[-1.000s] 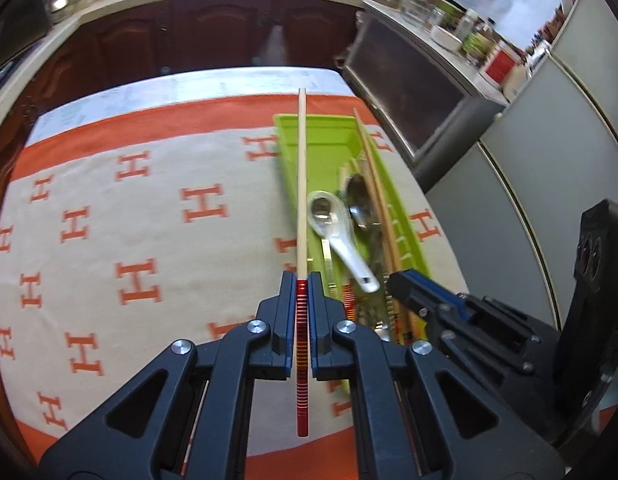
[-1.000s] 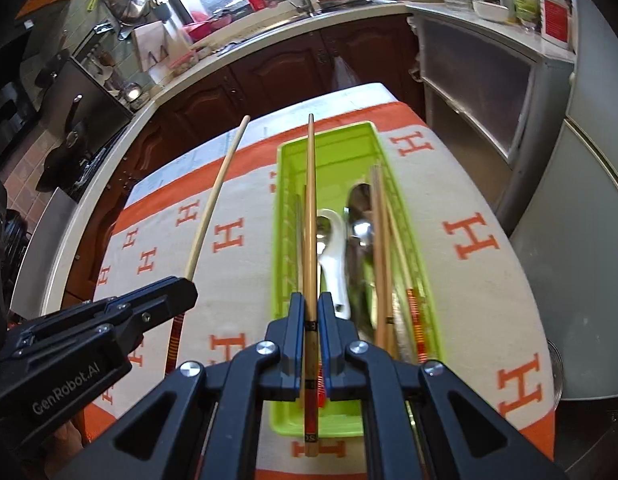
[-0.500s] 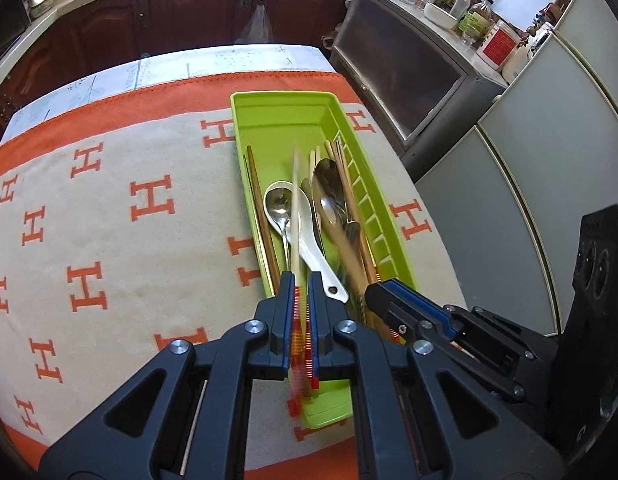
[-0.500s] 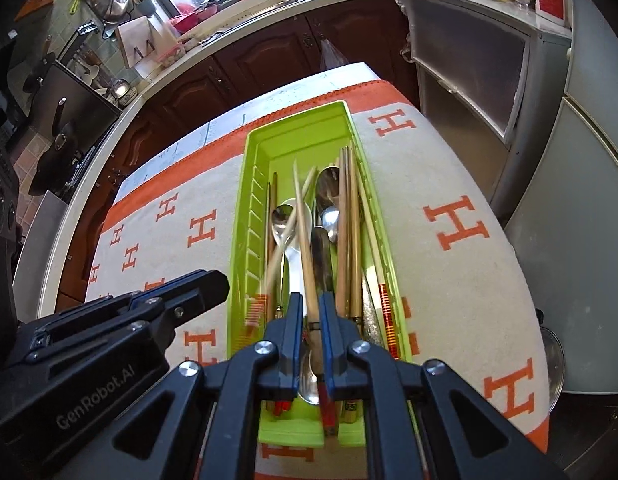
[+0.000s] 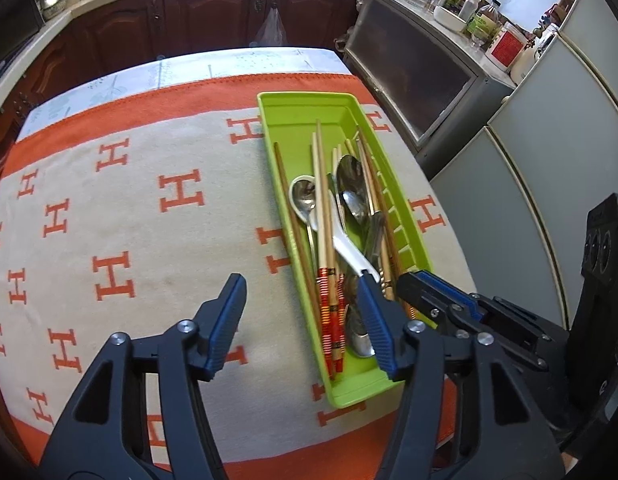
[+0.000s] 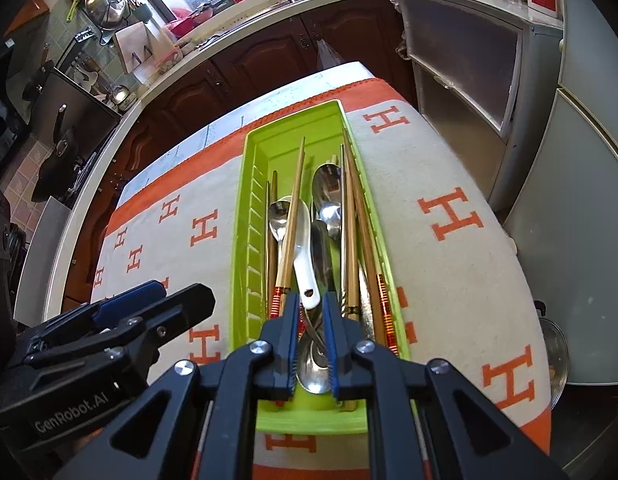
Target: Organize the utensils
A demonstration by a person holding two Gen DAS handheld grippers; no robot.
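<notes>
A lime green tray (image 5: 301, 97) (image 6: 293, 118) lies lengthwise on the cloth, holding several wooden chopsticks (image 5: 320, 200) (image 6: 293, 208), a white ceramic spoon (image 5: 349, 249) (image 6: 305, 258) and metal spoons (image 5: 351, 184) (image 6: 327, 188). My left gripper (image 5: 300, 278) (image 6: 177, 296) hovers over the tray's near left edge. Its jaws are opening wide and nothing is between them. A chopstick with a red-striped end lies in the tray just below. Over the tray's near end, my right gripper (image 6: 310, 306) (image 5: 413, 284) has its jaws slightly apart, gripping nothing.
The beige cloth (image 5: 129, 208) with orange H marks and an orange border covers the table. Dark wooden cabinets run behind. Grey cabinet doors (image 5: 529, 168) stand close on the right, and a pot lid (image 6: 553, 360) shows beyond the table's right edge.
Each gripper was shut on a chopstick; both moved over the tray and let go. The chopsticks now lie in the tray. The left jaws spread wide, the right only a little.
</notes>
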